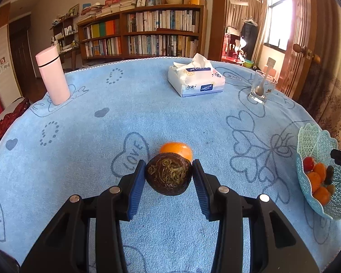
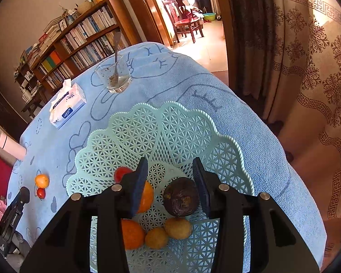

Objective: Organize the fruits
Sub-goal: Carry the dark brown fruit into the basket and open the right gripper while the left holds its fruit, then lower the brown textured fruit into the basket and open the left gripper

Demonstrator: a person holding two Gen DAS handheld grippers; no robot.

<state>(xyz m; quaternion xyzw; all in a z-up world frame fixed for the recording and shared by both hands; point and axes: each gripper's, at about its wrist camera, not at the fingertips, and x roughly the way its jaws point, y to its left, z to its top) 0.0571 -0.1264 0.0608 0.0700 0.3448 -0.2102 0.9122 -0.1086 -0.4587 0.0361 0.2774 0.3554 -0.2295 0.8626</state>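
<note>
- In the left wrist view, the left gripper sat low in the frame, narrowly parted and clamped on a dark brown round fruit, with a blue pad pressed to each side of it.
- That fruit's curled, dried stem end faced the camera; being nearly round, it showed no clear long axis.
- Just behind it an orange lay on the blue-clothed desk, its lower part hidden by the held fruit.
- In the right wrist view, the right gripper hung over the pale green lattice basket, its jaws parted with nothing between the pads.
- A second dark fruit lay in the basket just inside the right-hand pad; whether they touched could not be told.
- An orange fruit and a red fruit were partly hidden behind the left-hand pad.
- Toward the upper frame stood a tissue pack and a glass holding a spoon.
</note>
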